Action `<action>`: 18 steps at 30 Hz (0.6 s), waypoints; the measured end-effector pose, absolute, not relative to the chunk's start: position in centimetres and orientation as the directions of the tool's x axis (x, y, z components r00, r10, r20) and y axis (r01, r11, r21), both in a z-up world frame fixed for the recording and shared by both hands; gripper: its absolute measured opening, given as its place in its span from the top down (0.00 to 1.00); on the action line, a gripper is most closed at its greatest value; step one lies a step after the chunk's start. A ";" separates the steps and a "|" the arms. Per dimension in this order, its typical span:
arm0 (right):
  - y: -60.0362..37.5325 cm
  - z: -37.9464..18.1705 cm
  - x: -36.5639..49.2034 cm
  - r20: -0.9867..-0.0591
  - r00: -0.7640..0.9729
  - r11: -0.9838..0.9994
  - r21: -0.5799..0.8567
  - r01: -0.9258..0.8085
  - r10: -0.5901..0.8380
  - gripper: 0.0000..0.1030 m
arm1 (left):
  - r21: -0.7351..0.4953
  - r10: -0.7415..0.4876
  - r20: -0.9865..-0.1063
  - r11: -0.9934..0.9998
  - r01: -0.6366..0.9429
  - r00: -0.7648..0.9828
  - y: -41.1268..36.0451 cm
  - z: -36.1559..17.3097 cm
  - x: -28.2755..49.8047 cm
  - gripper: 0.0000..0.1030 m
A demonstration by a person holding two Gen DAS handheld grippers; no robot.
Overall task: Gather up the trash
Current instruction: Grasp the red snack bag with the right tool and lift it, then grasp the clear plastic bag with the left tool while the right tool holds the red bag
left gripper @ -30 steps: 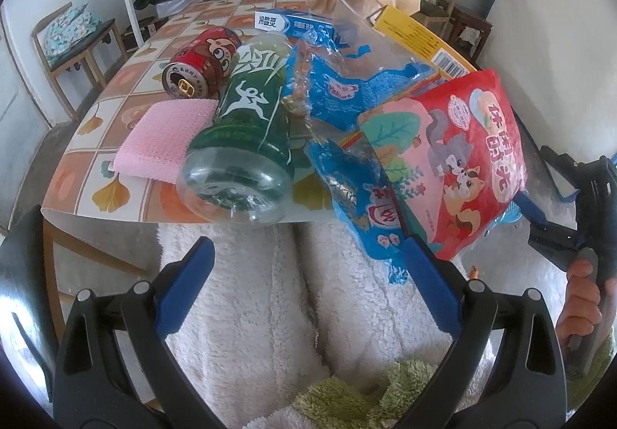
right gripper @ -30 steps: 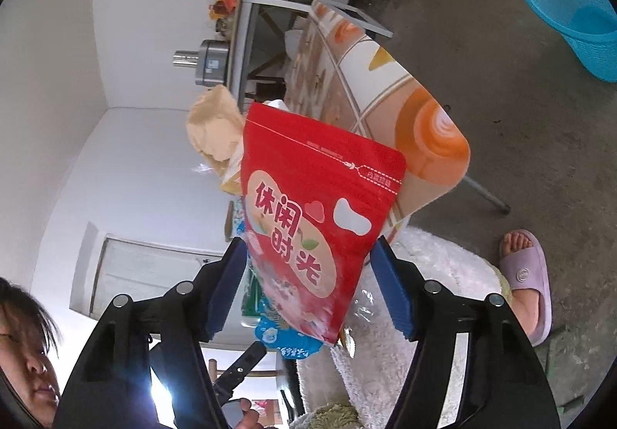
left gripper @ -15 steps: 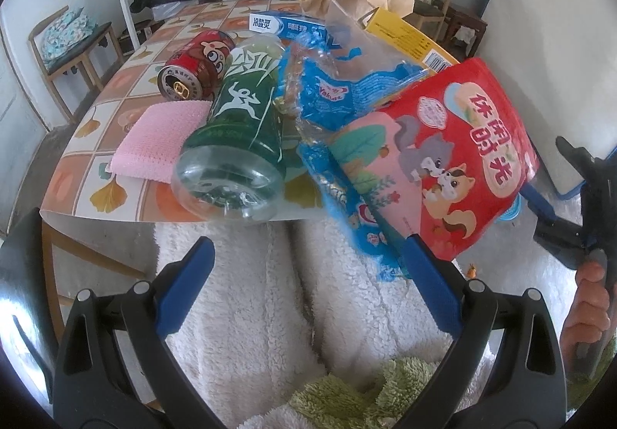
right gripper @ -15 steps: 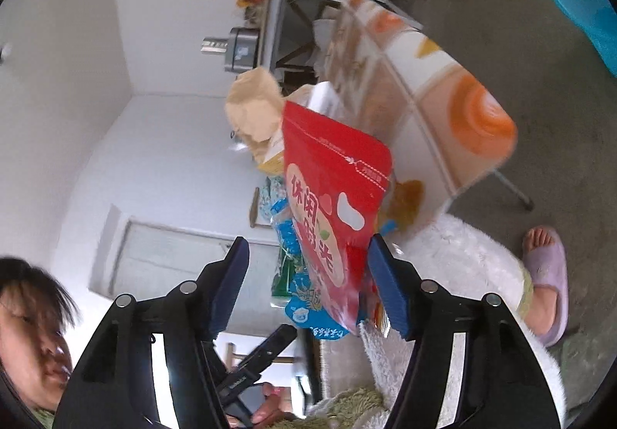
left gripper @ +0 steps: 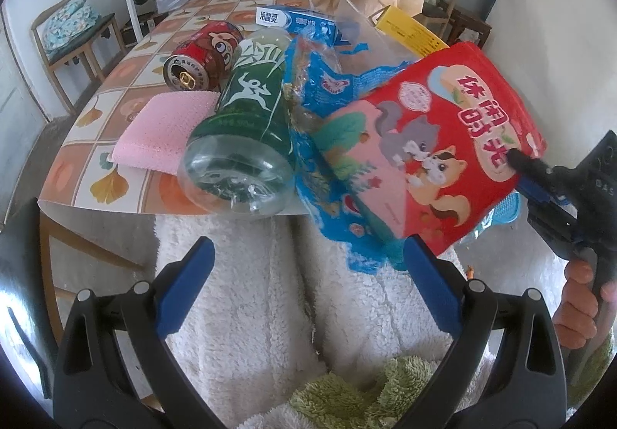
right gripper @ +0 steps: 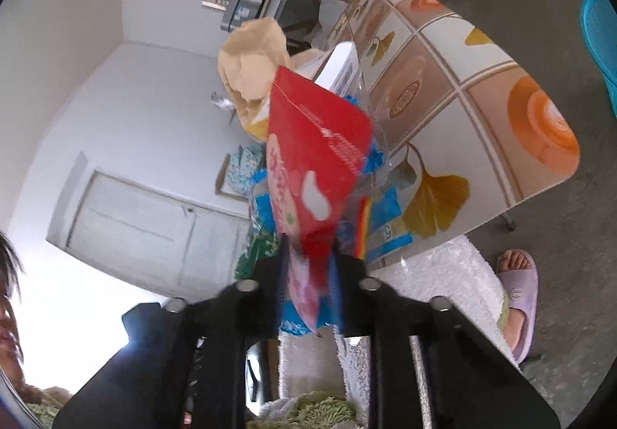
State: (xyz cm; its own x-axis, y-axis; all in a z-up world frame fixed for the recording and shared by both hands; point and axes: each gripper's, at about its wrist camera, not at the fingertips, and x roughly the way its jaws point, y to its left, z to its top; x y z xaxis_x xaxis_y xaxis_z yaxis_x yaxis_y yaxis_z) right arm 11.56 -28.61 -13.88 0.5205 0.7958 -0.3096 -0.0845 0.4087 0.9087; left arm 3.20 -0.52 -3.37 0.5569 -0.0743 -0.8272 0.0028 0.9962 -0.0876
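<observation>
Both right claw (right gripper: pixel 308 275) pads tight on red snack pouch (right gripper: pixel 312 159).

A table (left gripper: pixel 96 143) with a ginkgo-leaf tile cloth stands near a wooden chair (left gripper: pixel 73 43) bearing a floral cushion (left gripper: pixel 67 24). A blue plastic basket (right gripper: pixel 601 39) sits on the concrete floor. A lilac slipper (right gripper: pixel 518 294) is beside white fleece trousers (left gripper: pixel 246 294).

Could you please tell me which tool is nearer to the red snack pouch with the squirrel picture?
Right. The right tool has just closed and is shut on the red snack pouch's edge; the left tool is open, empty, below it over the white fleece.
</observation>
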 end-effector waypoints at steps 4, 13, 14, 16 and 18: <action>-29.0 -12.9 11.4 -0.255 0.523 0.360 0.927 -0.107 0.813 0.91 | -0.113 -0.092 -0.820 0.994 -0.003 0.566 0.0 -3.2 3.1 0.08; -33.2 -8.8 9.9 -0.090 0.583 0.249 0.948 -0.198 0.807 0.92 | -0.186 -0.156 -0.719 0.982 0.028 0.678 1.4 -1.6 2.5 0.08; -33.9 -8.3 9.5 -0.080 0.597 0.249 0.946 -0.206 0.798 0.92 | -0.185 -0.165 -0.697 0.982 0.048 0.698 1.4 -1.2 2.3 0.08; -35.3 -7.5 8.9 -0.061 0.625 0.250 0.943 -0.219 0.778 0.92 | -0.172 -0.178 -0.664 0.982 0.083 0.726 1.0 -0.6 2.0 0.08; -36.9 -6.7 8.2 -0.049 0.661 0.262 0.938 -0.227 0.749 0.92 | -0.141 -0.200 -0.625 0.980 0.142 0.754 0.1 0.2 1.9 0.08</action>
State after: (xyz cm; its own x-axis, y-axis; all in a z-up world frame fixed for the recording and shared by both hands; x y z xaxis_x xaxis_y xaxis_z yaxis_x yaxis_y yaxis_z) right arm 8.15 -36.90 -6.74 0.6610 0.7488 -0.0495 -0.2267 0.2622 0.9380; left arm 1.87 0.14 0.15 0.7544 -0.1996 -0.6253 0.1422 0.9797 -0.1412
